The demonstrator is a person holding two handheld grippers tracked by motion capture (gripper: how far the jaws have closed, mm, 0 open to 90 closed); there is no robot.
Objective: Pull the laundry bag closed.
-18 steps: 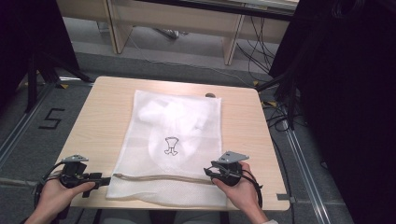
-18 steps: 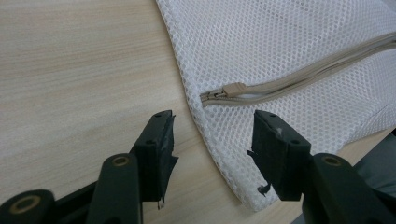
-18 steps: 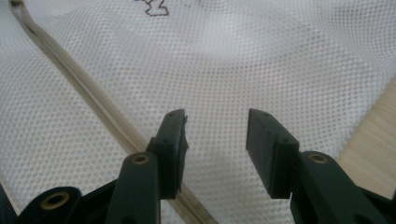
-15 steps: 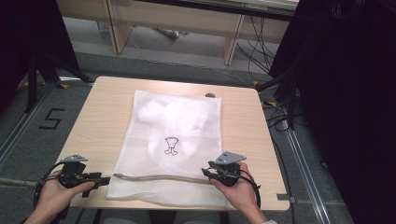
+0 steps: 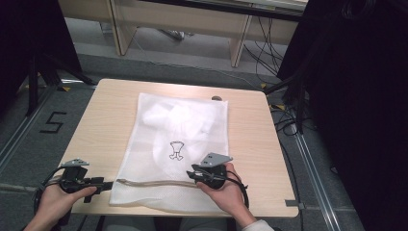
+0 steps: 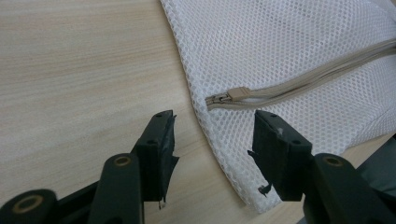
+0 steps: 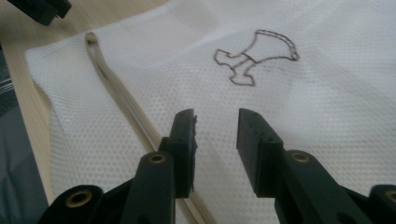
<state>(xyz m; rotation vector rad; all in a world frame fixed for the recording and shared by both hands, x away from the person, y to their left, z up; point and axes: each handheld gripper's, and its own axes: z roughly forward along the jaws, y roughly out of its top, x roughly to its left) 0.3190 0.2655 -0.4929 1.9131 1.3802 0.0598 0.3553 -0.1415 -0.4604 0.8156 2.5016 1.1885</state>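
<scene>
A white mesh laundry bag (image 5: 180,139) lies flat on the wooden table (image 5: 250,130), with white cloth inside and a small dark printed motif (image 5: 176,150) (image 7: 254,56). A beige zipper (image 5: 154,182) (image 7: 121,100) runs along its near edge. The zipper pull (image 6: 231,94) sits at the bag's left corner. My left gripper (image 5: 102,184) (image 6: 212,137) lies low at that corner, open, the pull just ahead of its jaws. My right gripper (image 5: 192,175) (image 7: 215,133) hovers over the bag's near right part by the zipper, open with nothing between the jaws.
The table's front edge (image 5: 192,214) runs just below both hands. Grey floor with a painted "5" (image 5: 52,122) lies to the left, cables (image 5: 288,122) and dark curtains to the right. Bare wood (image 5: 103,125) flanks the bag on both sides.
My right gripper has slid left, from the bag's right edge to over the bag near the zipper. The left gripper and the bag have stayed in place.
</scene>
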